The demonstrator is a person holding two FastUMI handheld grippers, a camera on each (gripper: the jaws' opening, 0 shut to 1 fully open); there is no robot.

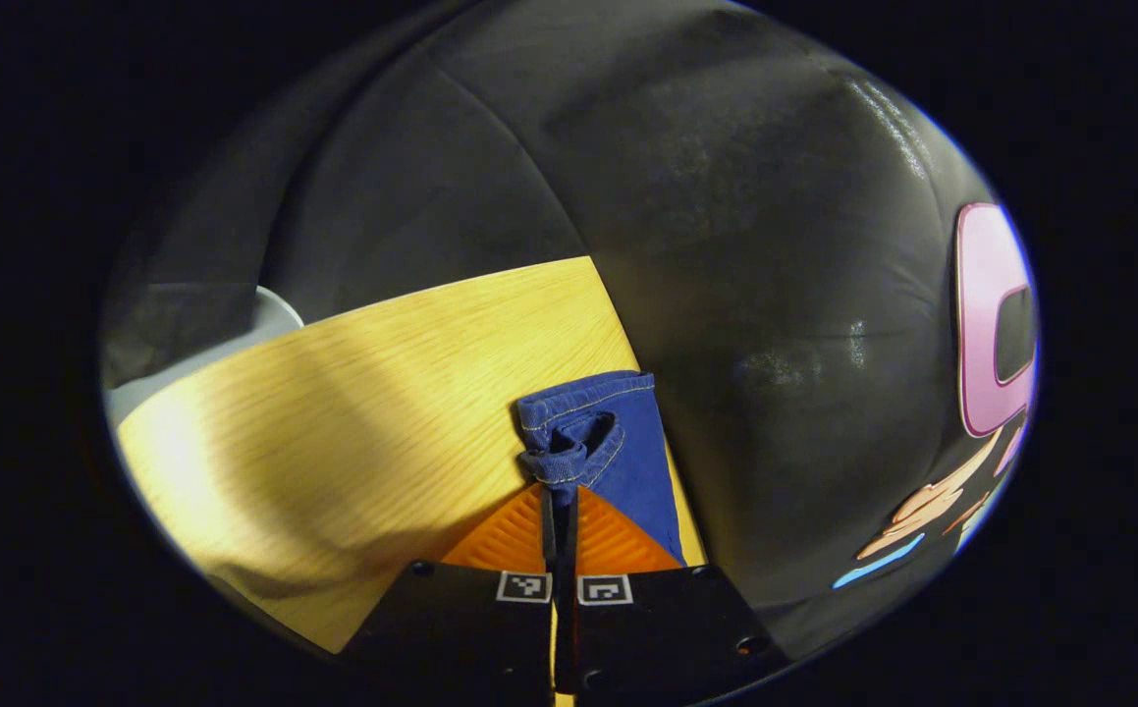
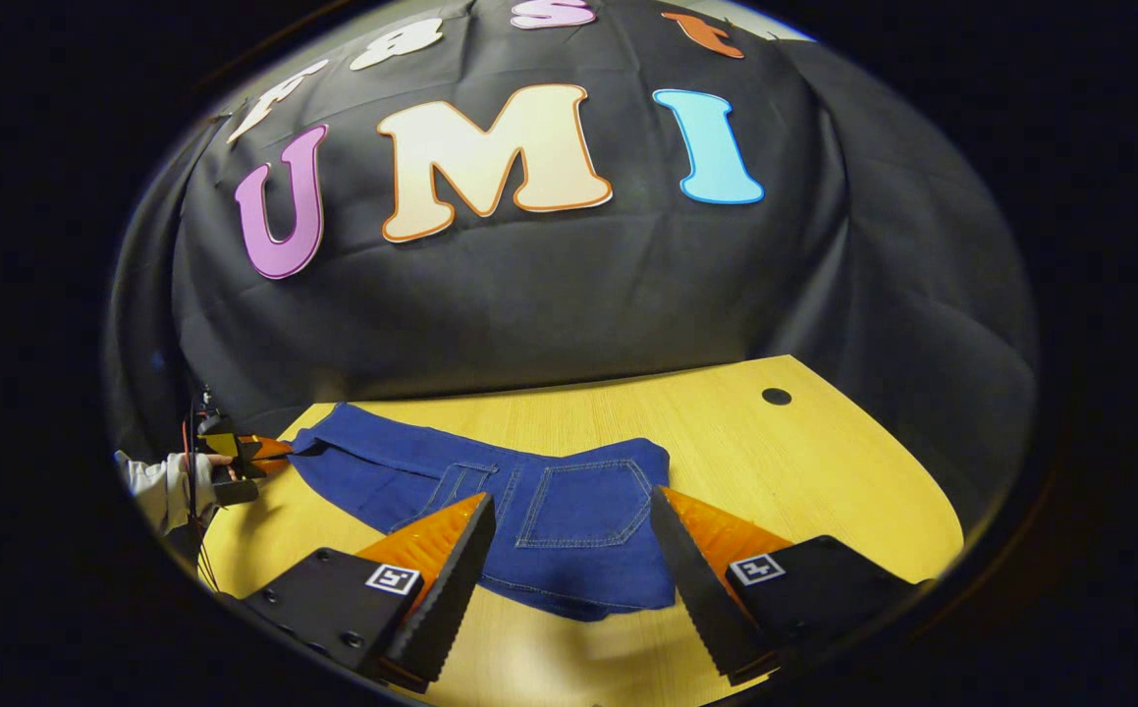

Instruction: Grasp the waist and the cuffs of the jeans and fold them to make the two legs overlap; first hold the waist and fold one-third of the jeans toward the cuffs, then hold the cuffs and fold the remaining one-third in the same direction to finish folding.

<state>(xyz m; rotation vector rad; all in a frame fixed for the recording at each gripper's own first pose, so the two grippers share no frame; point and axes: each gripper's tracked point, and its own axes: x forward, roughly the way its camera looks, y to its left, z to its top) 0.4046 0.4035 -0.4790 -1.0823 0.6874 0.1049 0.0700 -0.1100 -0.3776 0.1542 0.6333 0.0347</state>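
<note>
Jeans (image 2: pixel 569 501) cuff pinched by left gripper (image 1: pixel 560 488) on table (image 2: pixel 824 462).

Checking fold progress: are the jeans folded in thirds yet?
Not yet. The jeans lie stretched along the table; the left gripper pinches the cuffs.

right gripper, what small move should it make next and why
Probably lower the right gripper onto the waist of the jeans and close. Its fingers stand wide open on either side of the back pocket, with no denim between them. The left gripper is already shut on the cuffs at the far end of the table, so the waist looks like the end not yet held.
</note>
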